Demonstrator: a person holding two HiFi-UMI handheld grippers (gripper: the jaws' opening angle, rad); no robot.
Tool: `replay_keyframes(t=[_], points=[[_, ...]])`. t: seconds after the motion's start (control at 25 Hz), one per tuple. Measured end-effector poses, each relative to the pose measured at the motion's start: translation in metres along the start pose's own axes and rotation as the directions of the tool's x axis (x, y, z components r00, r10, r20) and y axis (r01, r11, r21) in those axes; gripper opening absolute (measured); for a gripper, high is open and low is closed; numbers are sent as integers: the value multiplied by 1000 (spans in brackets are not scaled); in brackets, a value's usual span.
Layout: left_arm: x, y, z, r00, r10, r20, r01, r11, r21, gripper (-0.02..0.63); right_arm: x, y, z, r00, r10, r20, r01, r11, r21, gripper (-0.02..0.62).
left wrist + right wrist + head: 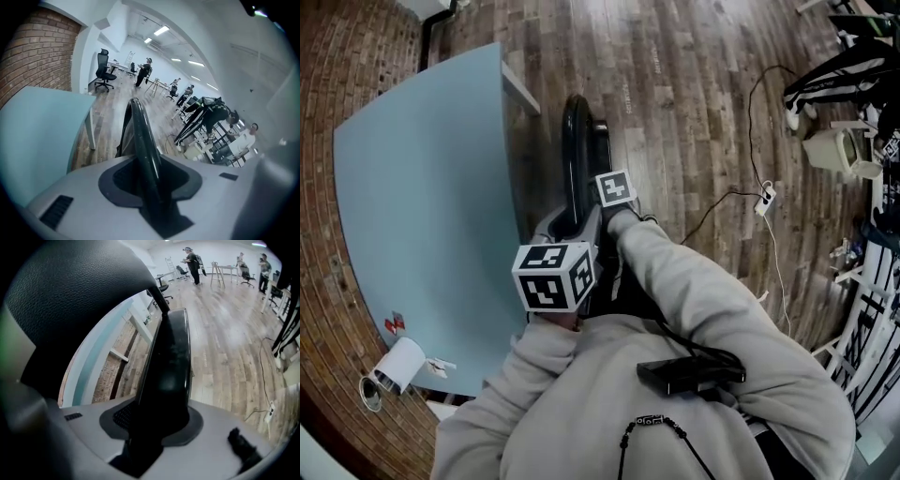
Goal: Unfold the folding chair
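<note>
From up top, the folding chair (575,141) stands over the wooden floor (694,84). It is closed flat and seen edge-on, just beside the right edge of the pale blue bench (422,216) and directly in front of me.

Both tools are on it. The left hand-held gripper (150,187) pinches a slim black frame tube that runs straight up out of its slot. The right hand-held gripper (159,427) is clamped on a thicker black edge, with a padded black panel filling the upper left of its view.

I judge the two grips are split on purpose. One part can be held steady while the other is swung away, which is how a chair like this opens. Gripping near the top edge also keeps the folded chair from toppling toward the bench. The opening itself is not yet done, and the free floor lies on the side away from the bench.

As for containers, the only candidate is a white cup or roll (398,366) lying on its side by the bench's near corner. It is too small for me to say which it is, or whether anything is inside.
</note>
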State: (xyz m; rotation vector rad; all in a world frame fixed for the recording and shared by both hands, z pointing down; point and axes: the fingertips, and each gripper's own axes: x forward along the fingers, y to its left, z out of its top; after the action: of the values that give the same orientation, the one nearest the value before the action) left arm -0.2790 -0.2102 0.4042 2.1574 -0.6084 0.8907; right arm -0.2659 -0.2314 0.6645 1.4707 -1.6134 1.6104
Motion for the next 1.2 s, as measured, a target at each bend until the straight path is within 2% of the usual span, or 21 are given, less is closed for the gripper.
replay_keyframes(t=[0.28, 0.4, 0.56, 0.72, 0.92, 1.08, 1.2], points=[[26, -75, -8, 1000, -3, -12, 3, 1000, 28, 112, -55, -63, -19, 1000, -2, 14, 0, 996, 88, 133], [41, -97, -11, 999, -2, -41, 3, 999, 32, 114, -65, -85, -27, 1000, 11, -20, -9, 998, 67, 135], [57, -116, -23, 998, 34, -53, -33, 999, 26, 114, -69, -109, -47, 997, 5, -72, -1, 999, 51, 133], [67, -133, -21, 999, 35, -37, -33, 999, 41, 127, -71, -117, -40, 998, 56, -24, -56, 998, 11, 135], [75, -153, -19, 1000, -3, -18, 3, 1000, -4, 140, -84, -131, -43, 997, 77, -7, -77, 996, 35, 133], [83, -164, -20, 999, 3, -39, 0, 998, 64, 146, -99, -159, -52, 997, 81, -11, -80, 995, 68, 130], [88, -174, -20, 999, 1, -42, 3, 996, 87, 146, -103, -179, -58, 993, 120, -1, -119, 991, 68, 130]])
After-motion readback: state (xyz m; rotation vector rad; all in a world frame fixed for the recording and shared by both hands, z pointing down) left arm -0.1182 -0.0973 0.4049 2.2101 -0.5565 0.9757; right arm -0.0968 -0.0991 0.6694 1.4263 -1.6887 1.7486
